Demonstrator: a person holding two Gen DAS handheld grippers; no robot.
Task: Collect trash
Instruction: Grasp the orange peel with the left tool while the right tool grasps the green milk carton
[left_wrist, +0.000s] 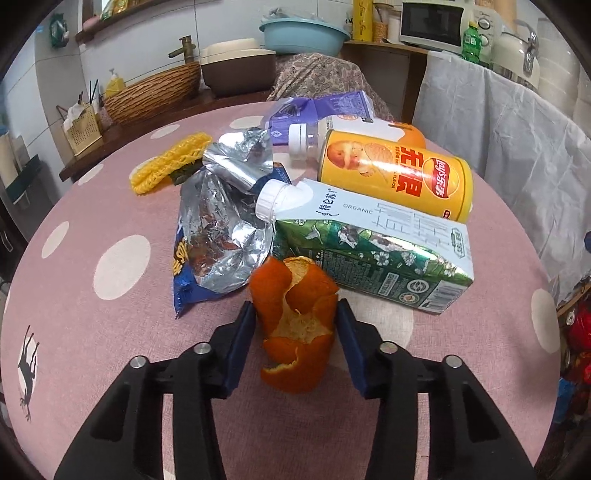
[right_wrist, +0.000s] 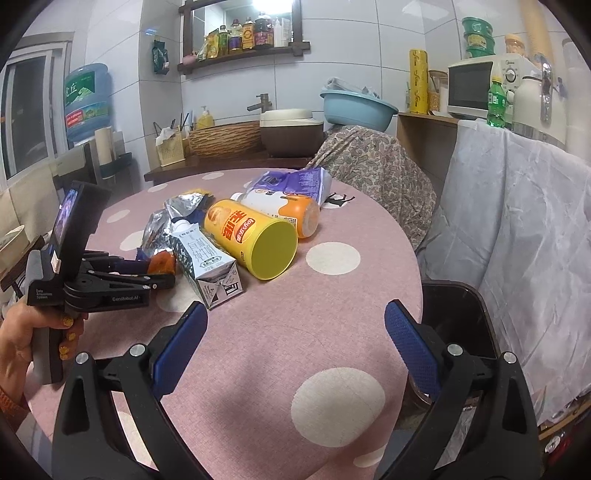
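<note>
An orange peel (left_wrist: 295, 317) stands on the pink dotted table (left_wrist: 92, 332) between the blue pads of my left gripper (left_wrist: 295, 304), which touch it on both sides. Just behind it lie a green and white milk carton (left_wrist: 369, 251), a crumpled foil snack bag (left_wrist: 218, 229) and a yellow chip can (left_wrist: 399, 173). In the right wrist view, the left gripper (right_wrist: 159, 275) is held by a hand at the table's left, with the peel (right_wrist: 162, 262) at its tips. My right gripper (right_wrist: 295, 308) hangs open over the table's near edge, with nothing between its fingers.
Further back lie a white bottle with an orange base (right_wrist: 288, 210), a purple wrapper (right_wrist: 291, 181) and a yellow foam net (left_wrist: 170, 162). A black bin (right_wrist: 458, 321) stands off the table's right edge, beside a cloth-draped piece of furniture (right_wrist: 517, 221).
</note>
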